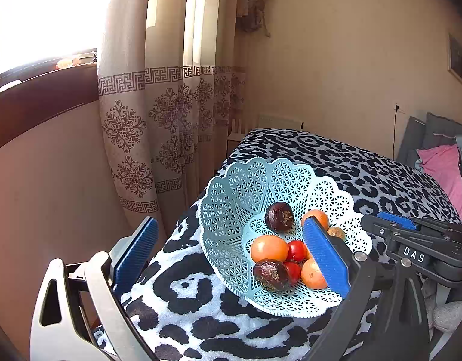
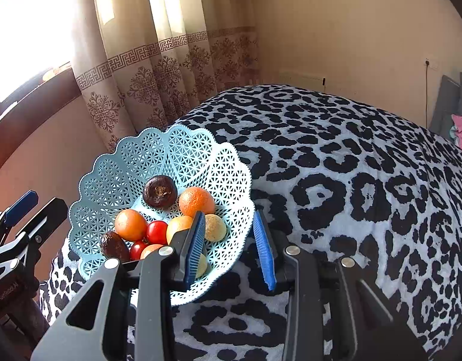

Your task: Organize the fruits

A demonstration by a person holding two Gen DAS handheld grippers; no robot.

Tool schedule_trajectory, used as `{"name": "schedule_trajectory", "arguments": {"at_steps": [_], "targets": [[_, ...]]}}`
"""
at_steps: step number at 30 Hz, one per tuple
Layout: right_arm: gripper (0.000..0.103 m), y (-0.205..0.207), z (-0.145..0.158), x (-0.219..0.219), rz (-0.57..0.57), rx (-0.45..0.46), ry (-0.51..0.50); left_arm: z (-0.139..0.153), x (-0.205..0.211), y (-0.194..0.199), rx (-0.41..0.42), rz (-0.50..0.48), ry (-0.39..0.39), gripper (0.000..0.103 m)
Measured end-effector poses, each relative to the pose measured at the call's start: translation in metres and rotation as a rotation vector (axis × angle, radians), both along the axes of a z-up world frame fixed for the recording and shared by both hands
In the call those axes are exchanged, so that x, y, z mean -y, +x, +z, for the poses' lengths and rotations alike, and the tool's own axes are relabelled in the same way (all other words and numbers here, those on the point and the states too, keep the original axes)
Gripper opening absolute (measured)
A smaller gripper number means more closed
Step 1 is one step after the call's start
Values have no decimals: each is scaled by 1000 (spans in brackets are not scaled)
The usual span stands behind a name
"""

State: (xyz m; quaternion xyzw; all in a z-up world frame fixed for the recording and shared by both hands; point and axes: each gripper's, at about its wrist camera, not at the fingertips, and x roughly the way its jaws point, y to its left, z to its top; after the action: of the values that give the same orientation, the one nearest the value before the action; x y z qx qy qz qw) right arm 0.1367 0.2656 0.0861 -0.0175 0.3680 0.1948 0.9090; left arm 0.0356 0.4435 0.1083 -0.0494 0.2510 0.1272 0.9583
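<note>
Blue-padded jaws of both grippers gape empty, partly hiding fruit in the basket (image 2: 116, 165)

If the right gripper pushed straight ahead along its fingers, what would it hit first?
Probably the basket rim: the open right gripper straddles it, its left finger over the pale round fruit inside. Depth is unclear.

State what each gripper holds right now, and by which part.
Nothing is held. The left gripper and right gripper are both open and empty; the right's fingers straddle the blue lattice fruit basket's rim without closing.
</note>
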Motion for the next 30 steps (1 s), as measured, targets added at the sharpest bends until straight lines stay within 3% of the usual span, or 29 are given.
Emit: {"name": "schedule_trajectory", "arguments": {"at_steps": [30], "targets": [[46,-57,26,11,-54,185,-114,13,24,-16,43,-33,99,99]]}}
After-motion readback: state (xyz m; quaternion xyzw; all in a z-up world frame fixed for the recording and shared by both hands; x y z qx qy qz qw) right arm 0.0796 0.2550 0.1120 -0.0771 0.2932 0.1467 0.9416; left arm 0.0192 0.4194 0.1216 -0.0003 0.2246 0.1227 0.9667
